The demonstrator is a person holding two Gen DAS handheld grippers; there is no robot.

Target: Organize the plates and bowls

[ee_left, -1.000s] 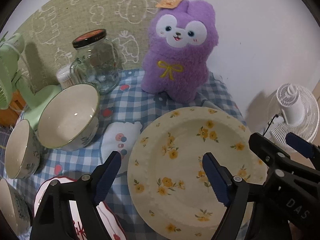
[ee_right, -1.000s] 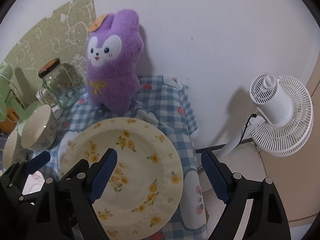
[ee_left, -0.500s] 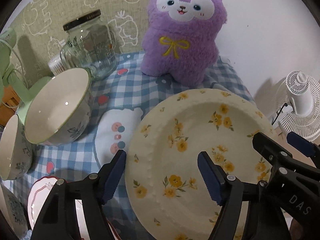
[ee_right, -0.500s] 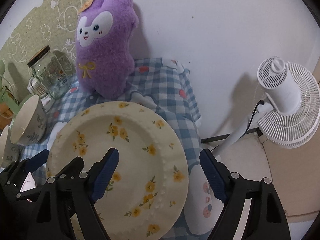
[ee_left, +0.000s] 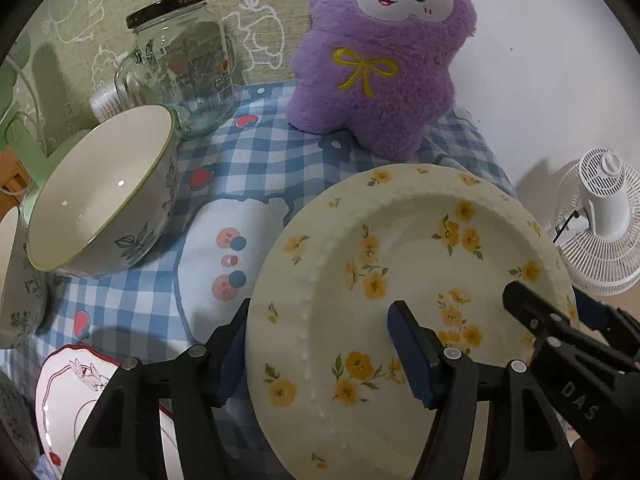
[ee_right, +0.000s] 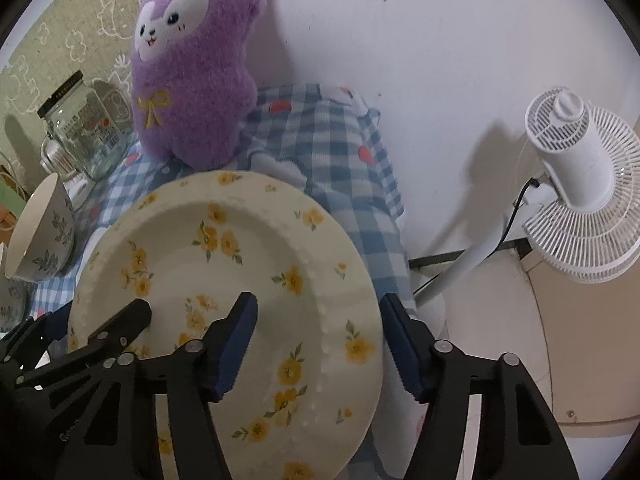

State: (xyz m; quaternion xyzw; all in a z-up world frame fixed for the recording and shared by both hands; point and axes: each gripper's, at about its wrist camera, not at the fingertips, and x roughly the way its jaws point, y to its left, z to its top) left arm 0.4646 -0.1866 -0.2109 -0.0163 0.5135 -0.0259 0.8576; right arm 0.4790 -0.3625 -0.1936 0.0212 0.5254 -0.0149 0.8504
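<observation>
A cream plate with yellow flowers (ee_left: 404, 264) lies on the blue checked tablecloth (ee_left: 240, 168); it also shows in the right wrist view (ee_right: 224, 264). My left gripper (ee_left: 320, 352) is open, its jaws astride the plate's left rim, one finger outside and one over the plate. My right gripper (ee_right: 320, 344) is open and straddles the plate's right rim the same way. A large white bowl with leaf print (ee_left: 104, 196) sits to the left, a second bowl (ee_left: 16, 272) beside it. A small plate with a red rim (ee_left: 76, 392) lies at the lower left.
A purple plush toy (ee_left: 384, 52) and a glass jar (ee_left: 184, 60) stand at the back against the wall. A white fan (ee_right: 580, 188) stands on the floor beyond the table's right edge. Green objects are at the far left (ee_left: 16, 120).
Both grippers have moved forward and down, so each now straddles a rim of the flowered plate. Their jaws look somewhat narrower than before. The plate has not moved on the cloth.
</observation>
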